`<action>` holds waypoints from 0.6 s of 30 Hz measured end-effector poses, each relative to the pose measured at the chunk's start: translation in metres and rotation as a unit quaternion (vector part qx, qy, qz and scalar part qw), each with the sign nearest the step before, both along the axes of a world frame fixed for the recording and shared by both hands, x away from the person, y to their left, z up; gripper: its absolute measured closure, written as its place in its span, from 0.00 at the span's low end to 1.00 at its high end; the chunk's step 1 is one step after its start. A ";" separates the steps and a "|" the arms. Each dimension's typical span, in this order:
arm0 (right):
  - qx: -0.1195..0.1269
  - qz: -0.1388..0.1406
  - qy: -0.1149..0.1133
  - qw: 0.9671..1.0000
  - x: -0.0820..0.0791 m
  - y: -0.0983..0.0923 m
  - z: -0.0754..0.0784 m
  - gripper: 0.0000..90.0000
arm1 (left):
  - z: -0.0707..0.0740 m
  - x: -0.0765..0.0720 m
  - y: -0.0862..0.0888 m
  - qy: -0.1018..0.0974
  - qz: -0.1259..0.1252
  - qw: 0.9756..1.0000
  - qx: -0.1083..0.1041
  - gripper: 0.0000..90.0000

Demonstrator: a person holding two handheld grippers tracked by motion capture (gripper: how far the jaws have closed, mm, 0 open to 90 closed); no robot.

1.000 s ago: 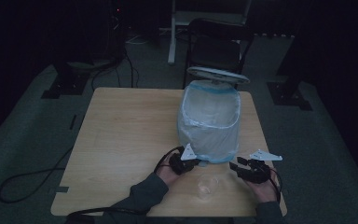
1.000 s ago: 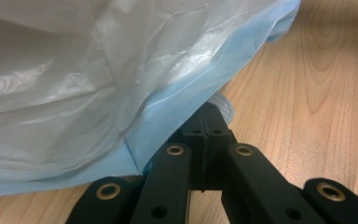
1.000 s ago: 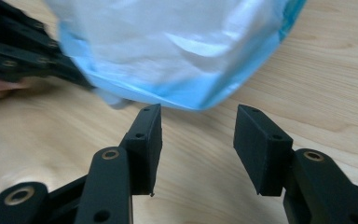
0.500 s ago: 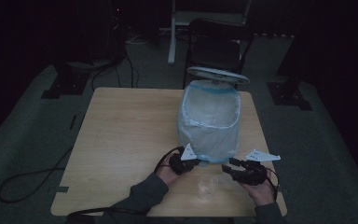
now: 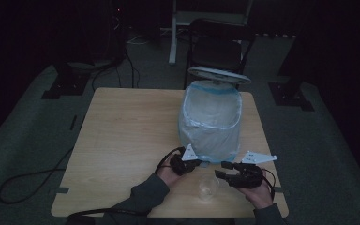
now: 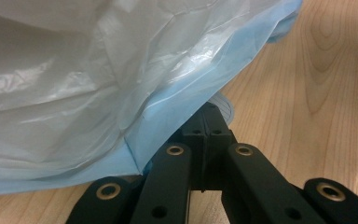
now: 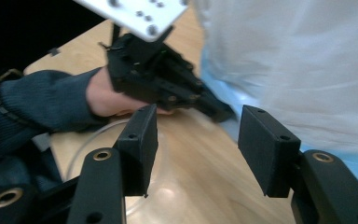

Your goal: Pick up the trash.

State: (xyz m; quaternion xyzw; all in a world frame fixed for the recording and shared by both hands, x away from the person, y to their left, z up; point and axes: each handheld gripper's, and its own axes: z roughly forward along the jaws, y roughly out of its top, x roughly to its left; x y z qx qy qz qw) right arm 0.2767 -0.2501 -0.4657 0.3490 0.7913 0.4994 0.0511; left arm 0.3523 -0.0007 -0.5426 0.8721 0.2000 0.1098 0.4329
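A bin lined with a white and pale-blue plastic bag (image 5: 211, 124) stands on the wooden table (image 5: 122, 140). My left gripper (image 5: 194, 163) is shut, its tips tucked against the bag's blue bottom edge (image 6: 177, 135); I cannot tell whether film is pinched. In the left gripper view those shut tips (image 6: 209, 114) sit partly under the fold. My right gripper (image 5: 221, 171) hovers just right of it, open and empty, its jaws having just been opening. A clear plastic cup (image 5: 207, 188) stands below and between both hands. The right gripper view has the cup's rim (image 7: 86, 147) under my right gripper (image 7: 198, 121).
The bin's round lid (image 5: 219, 75) stands behind the bag at the table's far edge. A dark chair (image 5: 218, 47) is beyond it. Cables (image 5: 33, 178) trail on the floor at the left. The table's left half is bare wood.
The right gripper has shifted left and slightly up toward the bag, and its jaws have widened. The left hand, the bag and the cup have stayed put.
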 end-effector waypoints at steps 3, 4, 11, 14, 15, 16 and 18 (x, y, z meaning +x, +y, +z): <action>-0.009 0.017 0.004 1.000 0.001 0.006 -0.001 0.51 | 0.000 0.000 0.000 -0.001 0.000 1.000 0.001 1.00; -0.009 0.017 0.004 1.000 0.001 0.006 -0.001 0.51 | 0.000 0.000 0.000 -0.001 0.000 1.000 0.001 1.00; -0.047 0.063 0.025 0.997 0.003 0.016 -0.009 0.74 | 0.000 0.000 0.000 -0.001 0.000 1.000 0.001 1.00; -0.058 0.066 0.021 0.996 0.003 0.016 -0.011 0.91 | 0.000 0.000 0.000 -0.001 0.000 1.000 0.001 1.00; -0.061 0.061 0.017 0.996 0.003 0.015 -0.011 0.93 | 0.000 0.000 0.000 -0.001 0.000 1.000 0.002 1.00; -0.061 0.056 0.016 0.996 0.003 0.014 -0.011 0.93 | 0.000 0.000 0.000 -0.001 0.000 1.000 0.001 1.00; -0.064 0.040 0.007 0.997 0.003 0.012 -0.010 0.94 | 0.000 0.000 0.000 -0.001 0.000 1.000 0.002 1.00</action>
